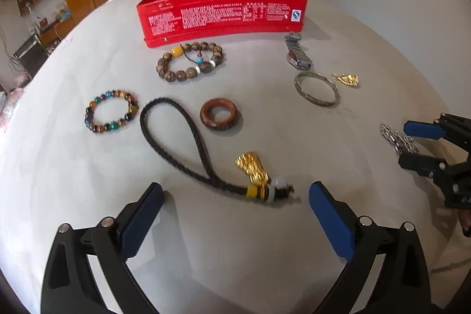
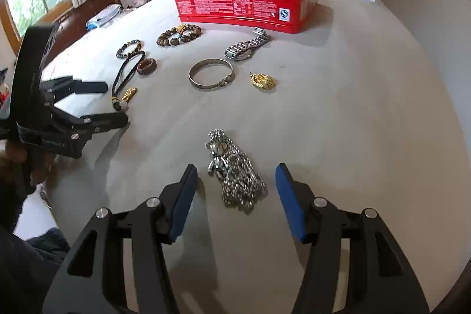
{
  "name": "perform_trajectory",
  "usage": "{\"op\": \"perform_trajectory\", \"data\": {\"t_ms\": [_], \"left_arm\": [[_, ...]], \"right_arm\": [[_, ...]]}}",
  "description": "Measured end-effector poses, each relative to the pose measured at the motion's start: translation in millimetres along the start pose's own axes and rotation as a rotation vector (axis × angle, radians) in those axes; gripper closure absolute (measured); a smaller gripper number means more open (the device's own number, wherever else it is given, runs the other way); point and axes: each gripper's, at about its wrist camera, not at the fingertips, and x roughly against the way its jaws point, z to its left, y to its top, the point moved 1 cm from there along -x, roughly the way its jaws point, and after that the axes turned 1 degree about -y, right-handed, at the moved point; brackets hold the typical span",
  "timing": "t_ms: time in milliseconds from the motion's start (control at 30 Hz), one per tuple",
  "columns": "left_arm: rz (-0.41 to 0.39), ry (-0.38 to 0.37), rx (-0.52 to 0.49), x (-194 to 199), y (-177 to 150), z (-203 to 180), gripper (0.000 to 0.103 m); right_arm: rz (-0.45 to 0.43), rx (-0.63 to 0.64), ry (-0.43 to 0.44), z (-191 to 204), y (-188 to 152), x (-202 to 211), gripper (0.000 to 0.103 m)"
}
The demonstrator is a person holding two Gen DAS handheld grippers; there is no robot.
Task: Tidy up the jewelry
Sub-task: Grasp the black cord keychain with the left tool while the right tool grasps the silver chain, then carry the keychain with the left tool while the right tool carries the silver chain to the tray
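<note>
Both hand-held grippers spread, right [image 2: 235, 190] around silver chain [image 2: 235, 169], left [image 1: 235, 196] by black cord [image 1: 176, 137]

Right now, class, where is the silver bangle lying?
In the right wrist view the silver bangle lies flat on the table, mid-scene, between the watch behind it and the gold pendant to its right.

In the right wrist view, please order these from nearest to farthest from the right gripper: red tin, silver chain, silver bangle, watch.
1. Silver chain, between the right gripper fingers.
2. Silver bangle, mid-table.
3. Watch, beyond the bangle.
4. Red tin, far end.
</note>
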Motion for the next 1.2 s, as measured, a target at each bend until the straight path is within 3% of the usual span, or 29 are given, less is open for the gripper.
{"op": "perform_trajectory", "data": {"t_ms": [167, 233, 267, 300, 333, 433, 667, 1200], "left_arm": [[-0.005, 0.010, 0.011, -1.2, 2.4, 1.2, 0.008], [-0.008, 0.020, 0.013, 1.0, 2.5, 2.1, 0.018], [-0.009, 0.023, 0.013, 3.3, 3.6, 2.4, 0.032], [-0.010, 0.021, 0.010, 4.8, 4.2, 2.4, 0.051], [-0.011, 0.020, 0.010, 5.9, 4.9, 2.7, 0.062], [-0.016, 0.007, 0.013, 7.6, 4.2, 4.7, 0.070], [-0.020, -0.067, 0.056, 20.1, -0.2, 13.0, 0.074], [-0.095, -0.060, 0.057, 60.7, 4.4, 14.5, 0.075]], "right_arm": [[-0.005, 0.028, 0.015, 3.6, 0.1, -1.4, 0.066], [-0.004, 0.010, 0.037, 0.8, 0.2, -0.9, 0.078], [-0.004, 0.000, 0.047, -0.5, 0.1, -0.6, 0.085], [-0.005, -0.005, 0.050, -0.7, -0.2, -0.3, 0.085], [-0.007, -0.006, 0.049, -0.1, -0.7, 0.2, 0.085], [-0.008, -0.012, 0.054, 1.1, -1.1, 1.5, 0.089], [-0.009, -0.036, 0.070, 0.1, -0.8, 4.8, 0.090], [-0.033, -0.060, 0.105, 3.8, 4.6, 17.6, 0.095]]}}
